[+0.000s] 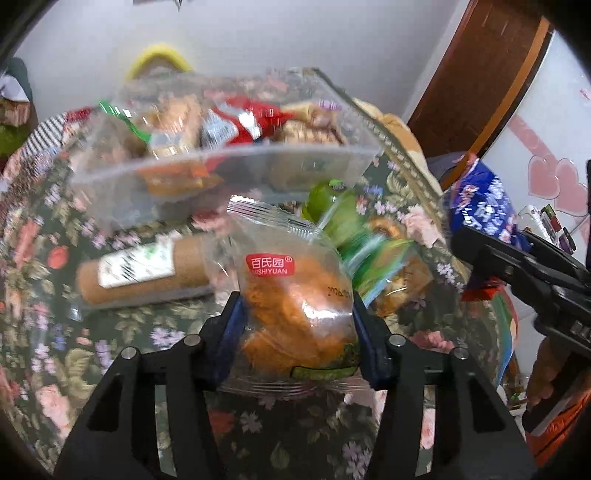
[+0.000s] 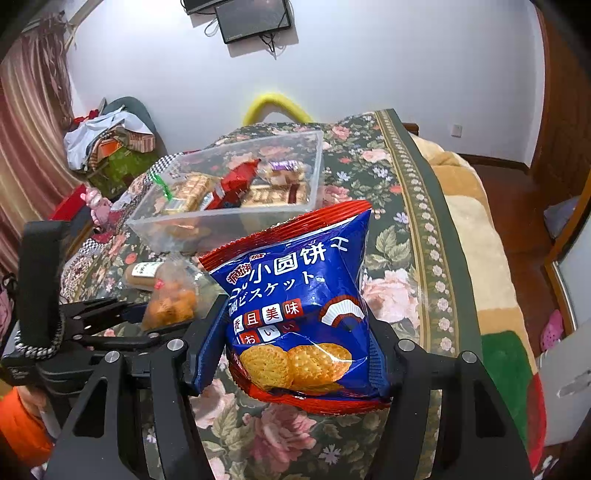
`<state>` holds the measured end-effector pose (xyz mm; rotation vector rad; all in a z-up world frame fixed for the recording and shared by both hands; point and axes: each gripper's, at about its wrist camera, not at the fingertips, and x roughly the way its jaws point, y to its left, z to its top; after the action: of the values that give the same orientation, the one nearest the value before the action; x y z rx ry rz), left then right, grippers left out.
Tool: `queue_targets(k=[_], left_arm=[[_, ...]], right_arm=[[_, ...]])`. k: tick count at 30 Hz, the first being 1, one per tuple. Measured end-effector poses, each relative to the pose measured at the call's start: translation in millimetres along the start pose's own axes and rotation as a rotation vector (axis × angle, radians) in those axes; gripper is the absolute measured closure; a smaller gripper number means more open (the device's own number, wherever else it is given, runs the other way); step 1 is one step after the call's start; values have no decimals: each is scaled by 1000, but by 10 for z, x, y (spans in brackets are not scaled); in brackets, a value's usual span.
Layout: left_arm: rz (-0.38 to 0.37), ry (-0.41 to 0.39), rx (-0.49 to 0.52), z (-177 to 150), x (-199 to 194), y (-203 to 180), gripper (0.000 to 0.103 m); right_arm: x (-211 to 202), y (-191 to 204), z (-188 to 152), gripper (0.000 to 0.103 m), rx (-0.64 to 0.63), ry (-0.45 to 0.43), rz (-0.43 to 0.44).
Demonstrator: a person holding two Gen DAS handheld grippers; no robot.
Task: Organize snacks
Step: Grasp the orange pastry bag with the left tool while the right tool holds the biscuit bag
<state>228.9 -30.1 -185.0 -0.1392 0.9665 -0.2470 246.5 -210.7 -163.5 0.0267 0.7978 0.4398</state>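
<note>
Floral tablecloth (image 2: 388, 236) lies bare right of the clear box (image 2: 236, 218); left gripper (image 1: 297, 314) pinches 1 bun packet (image 1: 295, 295), right gripper (image 2: 295, 332) a biscuit bag (image 2: 299, 306).

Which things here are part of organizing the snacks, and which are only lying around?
Part of the job:
- clear-wrapped pastry, held by left gripper
- blue biscuit bag, held by right gripper
- clear box
- brown roll
- green packet

Lying around:
- clothes pile
- wall screen

Snacks (image 2: 236, 184) in bin (image 2: 221, 221) on table (image 2: 406, 229)
</note>
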Motion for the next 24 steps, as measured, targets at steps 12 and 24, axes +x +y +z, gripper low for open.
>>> queue_targets(k=[12,24], left_arm=[[26,-168,13,315,-685,26,49],[59,-281,0,974,-850,235,49]], right_arm=[[-103,192,305,42,-44,-76,14],[12,391,772,42,-97,-168,24]])
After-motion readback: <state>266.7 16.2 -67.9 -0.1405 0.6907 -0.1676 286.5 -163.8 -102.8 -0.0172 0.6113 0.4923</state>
